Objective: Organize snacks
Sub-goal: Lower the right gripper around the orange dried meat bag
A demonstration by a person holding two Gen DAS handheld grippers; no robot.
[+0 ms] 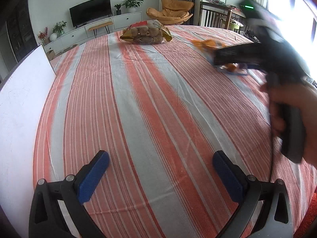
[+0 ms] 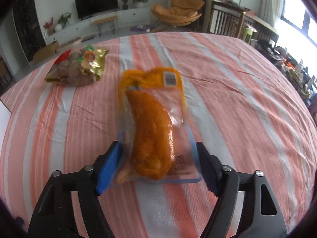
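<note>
Striped tablecloth [image 2: 237, 91]: two snack packs; left claw [image 1: 160, 175] spread, right claw [image 2: 158, 166] straddling one.

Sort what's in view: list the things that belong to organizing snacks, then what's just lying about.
Job:
clear packet of orange meat
gold bag of brown round snacks
right tongs

Lying about:
white board
striped tablecloth
black television
orange lounge chair
</note>
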